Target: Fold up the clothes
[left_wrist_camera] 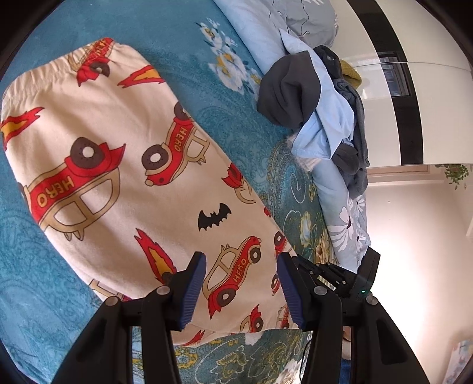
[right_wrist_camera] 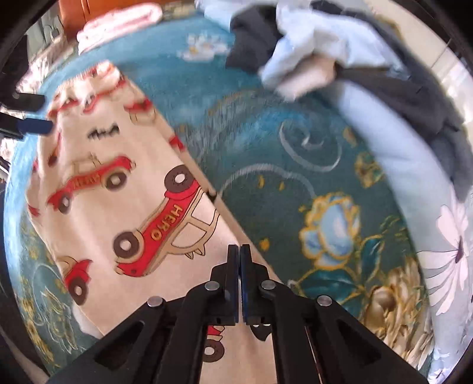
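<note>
A cream garment [left_wrist_camera: 124, 165] printed with red "HERO" cars lies flat on a teal blanket [left_wrist_camera: 189, 59]. My left gripper [left_wrist_camera: 241, 260] hovers open over its near end, blue pads wide apart, with nothing pinched between them. In the right wrist view the same garment [right_wrist_camera: 118, 206] runs diagonally. My right gripper [right_wrist_camera: 239, 249] is over its right edge, pads pressed together, and no cloth shows between them. The left gripper's fingers [right_wrist_camera: 35, 127] reach in at the far left of that view. Part of the right gripper's black body [left_wrist_camera: 348, 274] shows beside the left one.
A heap of dark grey and light blue clothes [left_wrist_camera: 313, 100] [right_wrist_camera: 310, 50] lies at the far side of the bed. A light blue flowered quilt [left_wrist_camera: 346, 218] [right_wrist_camera: 443, 236] borders the blanket [right_wrist_camera: 295, 165]. Pink folded cloth [right_wrist_camera: 118, 26] sits at the back left.
</note>
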`<state>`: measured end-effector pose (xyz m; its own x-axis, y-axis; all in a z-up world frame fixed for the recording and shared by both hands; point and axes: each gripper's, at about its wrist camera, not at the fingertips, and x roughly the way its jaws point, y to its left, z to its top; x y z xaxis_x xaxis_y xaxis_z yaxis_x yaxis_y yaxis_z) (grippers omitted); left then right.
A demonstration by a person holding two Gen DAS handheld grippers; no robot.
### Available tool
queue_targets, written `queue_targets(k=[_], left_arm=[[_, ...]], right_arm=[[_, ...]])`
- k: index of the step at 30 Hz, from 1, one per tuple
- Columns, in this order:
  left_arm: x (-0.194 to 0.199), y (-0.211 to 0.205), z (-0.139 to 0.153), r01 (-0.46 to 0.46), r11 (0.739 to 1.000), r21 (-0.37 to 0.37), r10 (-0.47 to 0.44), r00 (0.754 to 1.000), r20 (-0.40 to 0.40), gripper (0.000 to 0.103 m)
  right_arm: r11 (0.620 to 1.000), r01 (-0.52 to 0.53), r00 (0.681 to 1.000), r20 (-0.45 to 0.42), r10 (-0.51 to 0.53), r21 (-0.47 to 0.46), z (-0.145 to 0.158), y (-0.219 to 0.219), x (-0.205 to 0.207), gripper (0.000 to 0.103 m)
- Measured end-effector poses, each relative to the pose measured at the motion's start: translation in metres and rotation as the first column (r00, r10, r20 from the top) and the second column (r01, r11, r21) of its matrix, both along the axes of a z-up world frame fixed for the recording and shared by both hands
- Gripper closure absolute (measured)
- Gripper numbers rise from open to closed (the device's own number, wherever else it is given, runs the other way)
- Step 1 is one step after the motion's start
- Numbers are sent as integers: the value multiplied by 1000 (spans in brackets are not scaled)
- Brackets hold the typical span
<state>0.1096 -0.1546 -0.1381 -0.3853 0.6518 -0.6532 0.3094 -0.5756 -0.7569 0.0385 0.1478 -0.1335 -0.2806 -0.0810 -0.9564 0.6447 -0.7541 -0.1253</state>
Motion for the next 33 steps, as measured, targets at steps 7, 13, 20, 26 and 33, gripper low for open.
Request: queue_targets(k=[7,13,20,26,33], left_arm=[[-2,3,-6,-17,1000,6,17,1000,5,49],[0,19,-4,45,995,-84,-46,999,-7,49],[3,37,-1,89,962,-260,-103,994,-41,49],[1,95,2,214,913,-347,-252,965,-68,49],[17,152,-4,319,865,-388,-366,929,-52,49]], right_arm=[[997,82,993,-88,-83,-16,5,7,0,102],[933,325,929,-133,-345,-155,15,44,6,102],[489,672,619,59,-783,-556,72,214,112,98],[-112,782,134,340,-931,-613,31,347,250,61],[-310,702,96,516,-851,-642,-12,356,264,61]])
